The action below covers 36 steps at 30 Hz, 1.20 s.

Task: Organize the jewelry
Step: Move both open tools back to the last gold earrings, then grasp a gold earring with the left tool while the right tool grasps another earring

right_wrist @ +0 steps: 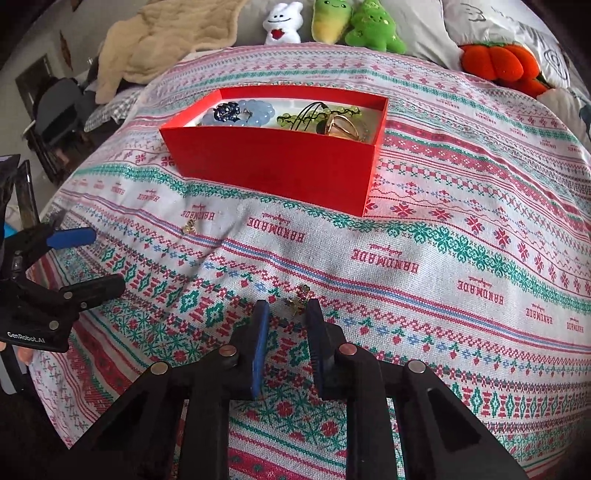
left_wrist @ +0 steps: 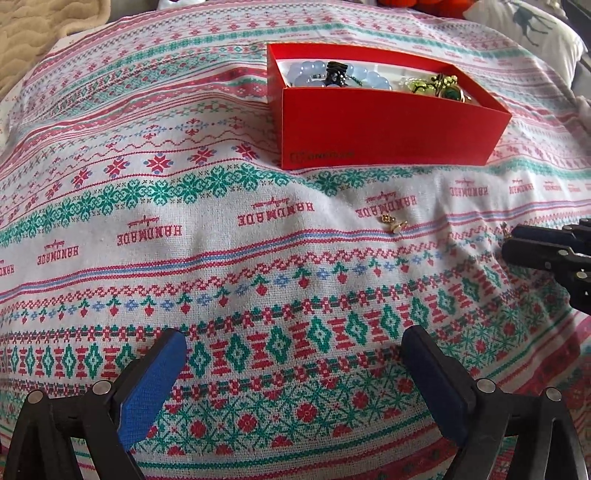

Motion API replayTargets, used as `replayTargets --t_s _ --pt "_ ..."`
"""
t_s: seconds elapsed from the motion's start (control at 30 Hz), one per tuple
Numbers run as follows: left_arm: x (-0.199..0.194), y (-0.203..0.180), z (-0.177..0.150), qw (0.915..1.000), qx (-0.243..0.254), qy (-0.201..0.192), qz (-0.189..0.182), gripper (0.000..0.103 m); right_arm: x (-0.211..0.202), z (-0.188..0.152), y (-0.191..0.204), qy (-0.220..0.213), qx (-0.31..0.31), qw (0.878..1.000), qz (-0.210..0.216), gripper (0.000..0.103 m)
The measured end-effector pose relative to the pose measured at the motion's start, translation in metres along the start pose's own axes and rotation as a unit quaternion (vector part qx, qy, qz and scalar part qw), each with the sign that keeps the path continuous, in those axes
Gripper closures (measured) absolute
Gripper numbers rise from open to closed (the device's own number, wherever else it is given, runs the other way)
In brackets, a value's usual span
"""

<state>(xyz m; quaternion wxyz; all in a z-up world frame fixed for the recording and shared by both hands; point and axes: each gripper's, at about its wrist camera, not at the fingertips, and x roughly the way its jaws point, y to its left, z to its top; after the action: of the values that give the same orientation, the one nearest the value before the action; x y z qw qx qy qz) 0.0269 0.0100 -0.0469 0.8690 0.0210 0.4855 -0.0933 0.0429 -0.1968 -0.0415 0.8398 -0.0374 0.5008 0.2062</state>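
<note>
Right gripper [right_wrist: 285, 314] — narrowly parted, perhaps touching a small gold earring [right_wrist: 297, 300] — left gripper [left_wrist: 291, 354] wide, both over the patterned bedspread [right_wrist: 424, 236]; red box [right_wrist: 280, 166] toward the far edge near plush toys [right_wrist: 332, 22].

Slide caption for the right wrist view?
Right claw closing around a small earring on the patterned cloth, red box beyond.

We read "HANDMADE", in red and upside down, repeated in a row across the patterned cloth [left_wrist: 207, 258]. On the left gripper [right_wrist: 99, 258] white lettering spells "GenRobot.AI". The dark print on the red box [left_wrist: 369, 125] is too blurred to read.
</note>
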Motion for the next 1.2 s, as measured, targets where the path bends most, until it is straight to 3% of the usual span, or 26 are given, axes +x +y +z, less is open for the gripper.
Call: replayTargets --t_s 0.1,0.23,0.33,0.43,0.5,0.57,0.87,1.2 --pt "-0.001 -0.002 0.002 0.9998 -0.01 -0.001 -0.015 0.006 0.003 0.003 -0.002 0.004 0.008 1.0 -0.002 0.093" --pt "-0.002 -0.009 0.011 0.9991 -0.024 -0.004 -0.035 0.009 0.0 0.004 -0.002 0.004 0.012 1.0 -0.005 0.094" --pt "-0.003 -0.018 0.017 0.9987 -0.021 -0.008 -0.046 0.018 -0.003 0.004 -0.005 0.005 0.018 1.0 -0.002 0.094" --pt "0.0 -0.029 0.022 0.9986 -0.014 -0.008 -0.05 0.041 -0.008 0.002 -0.008 0.007 0.023 1.0 0.0 0.094" --pt "0.004 -0.037 0.024 0.9986 -0.005 -0.006 -0.053 0.064 -0.012 0.0 -0.011 0.007 0.027 1.0 -0.001 0.094" --pt "0.01 -0.044 0.028 0.9977 0.006 0.002 -0.067 0.071 -0.016 -0.002 -0.014 0.006 0.031 1.0 0.0 0.094" --pt "0.028 -0.062 0.043 0.9982 0.02 0.008 -0.056 0.074 -0.028 -0.009 -0.024 0.004 0.04 0.999 0.005 0.094" --pt "0.035 -0.068 0.048 0.9992 0.034 -0.001 -0.021 0.098 -0.03 -0.011 -0.031 0.004 0.048 0.999 0.002 0.094"
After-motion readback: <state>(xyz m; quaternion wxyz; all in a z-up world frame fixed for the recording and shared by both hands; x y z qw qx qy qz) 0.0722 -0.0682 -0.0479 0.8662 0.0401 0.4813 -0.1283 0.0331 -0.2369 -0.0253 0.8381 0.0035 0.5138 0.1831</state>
